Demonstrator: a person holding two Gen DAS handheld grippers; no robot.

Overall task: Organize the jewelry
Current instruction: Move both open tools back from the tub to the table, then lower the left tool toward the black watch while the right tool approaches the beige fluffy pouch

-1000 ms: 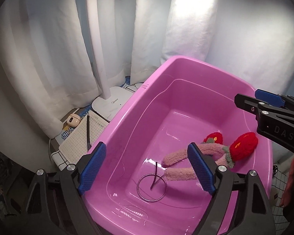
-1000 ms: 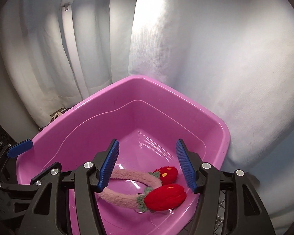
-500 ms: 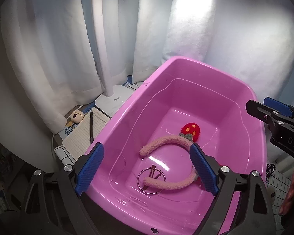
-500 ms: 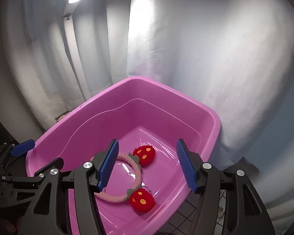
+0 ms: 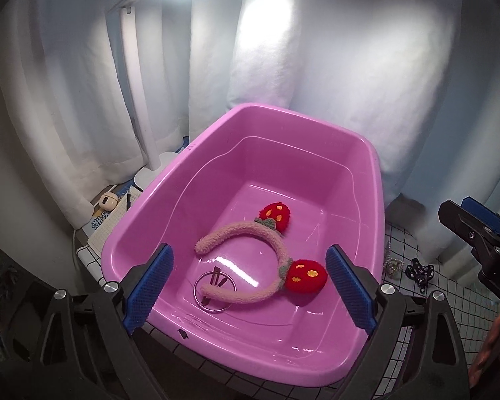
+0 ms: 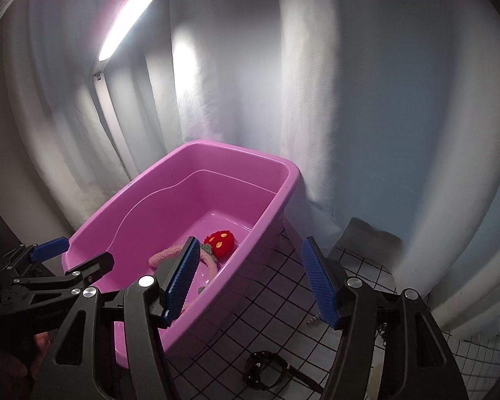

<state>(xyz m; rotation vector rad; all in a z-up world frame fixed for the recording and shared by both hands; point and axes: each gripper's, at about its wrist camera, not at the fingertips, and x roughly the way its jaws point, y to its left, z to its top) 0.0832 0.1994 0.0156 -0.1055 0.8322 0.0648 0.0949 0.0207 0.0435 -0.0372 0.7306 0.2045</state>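
Observation:
A fuzzy pink headband [image 5: 250, 230] with two red strawberry pom-poms lies flat on the floor of the pink plastic tub [image 5: 283, 110]. One end of it rests over a silver ring [image 5: 200, 300] and a dark hair clip [image 5: 216, 275]. My left gripper [image 5: 249, 288] hovers over the tub's near end, its jaws wide and still opening, nothing between them. My right gripper [image 6: 251, 281] stands open and empty over the tub's right rim [image 6: 283, 193] and the checked cloth. One strawberry [image 6: 220, 241] shows past its left pad.
On the black-grid tablecloth [image 6: 266, 300] right of the tub lie a black strap-like piece [image 6: 265, 370], a small chain [image 6: 313, 320], a pearl piece [image 5: 391, 265] and a black bow [image 5: 420, 271]. A white lamp [image 5: 140, 100] and notebook [image 5: 106, 226] stand left; curtains hang behind.
The headband left the right gripper's fingers and settled flat in the tub. Both grippers drew back and up; the right one swung right over the cloth.

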